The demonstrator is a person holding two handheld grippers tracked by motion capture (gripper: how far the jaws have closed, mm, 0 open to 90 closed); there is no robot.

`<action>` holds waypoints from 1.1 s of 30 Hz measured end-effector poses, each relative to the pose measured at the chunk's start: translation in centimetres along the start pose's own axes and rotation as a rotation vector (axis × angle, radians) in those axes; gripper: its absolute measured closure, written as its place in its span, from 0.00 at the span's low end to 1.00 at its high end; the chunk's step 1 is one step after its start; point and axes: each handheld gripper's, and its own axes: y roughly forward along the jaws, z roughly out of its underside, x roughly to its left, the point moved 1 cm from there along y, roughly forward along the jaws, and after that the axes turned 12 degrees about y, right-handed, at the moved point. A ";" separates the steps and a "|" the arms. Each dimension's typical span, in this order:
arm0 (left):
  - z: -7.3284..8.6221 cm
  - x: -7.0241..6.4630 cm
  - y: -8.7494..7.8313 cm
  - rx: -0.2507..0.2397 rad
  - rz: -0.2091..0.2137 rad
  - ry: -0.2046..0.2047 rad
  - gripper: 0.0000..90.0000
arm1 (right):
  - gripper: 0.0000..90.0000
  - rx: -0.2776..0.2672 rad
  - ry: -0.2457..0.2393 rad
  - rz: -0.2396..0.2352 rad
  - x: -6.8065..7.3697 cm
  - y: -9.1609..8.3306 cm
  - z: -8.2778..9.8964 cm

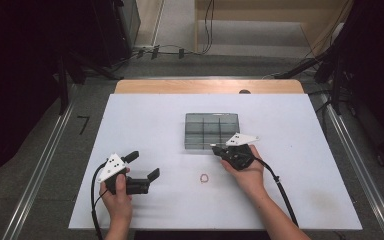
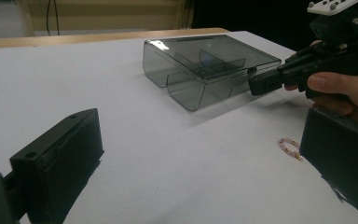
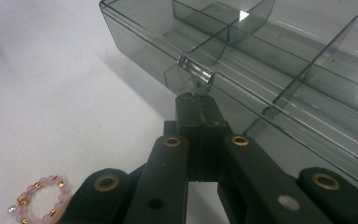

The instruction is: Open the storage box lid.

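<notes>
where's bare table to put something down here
Bare table left of the clear box and right of it to the edge. Crowded at the box's near side: right gripper at its latch, bead bracelet, left gripper.

**Two black hand-held grippers, each with a grey plate and a trailing cable**

The left gripper (image 1: 143, 165) and the right gripper (image 1: 214, 146) are matt black, each topped by a light grey three-cornered plate dotted with small dark marks. A black cable loops back from each along the bare forearm. The right gripper's linkage bars carry brass-ringed pivot holes; the blocky left fingers (image 2: 60, 158) show small screw holes
</notes>
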 end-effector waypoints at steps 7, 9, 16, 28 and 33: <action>0.0 0.0 0.0 0.002 0.003 0.003 0.00 | 0.98 -0.004 -0.011 -0.008 0.0 -0.1 0.0; 0.0 0.0 0.1 0.002 0.010 0.003 0.00 | 0.98 -0.004 -0.008 -0.013 0.0 -0.2 0.0; -0.1 -0.4 0.7 0.016 0.022 0.007 0.00 | 0.98 -0.025 -0.018 -0.024 0.0 -0.2 0.0; -1.2 -1.5 3.9 0.046 0.069 -0.028 0.00 | 0.98 -0.053 -0.015 -0.054 -0.3 -0.7 -0.3; -1.6 -1.6 5.3 0.069 0.068 -0.046 0.03 | 0.98 -0.063 -0.015 -0.058 -0.5 -0.9 -0.6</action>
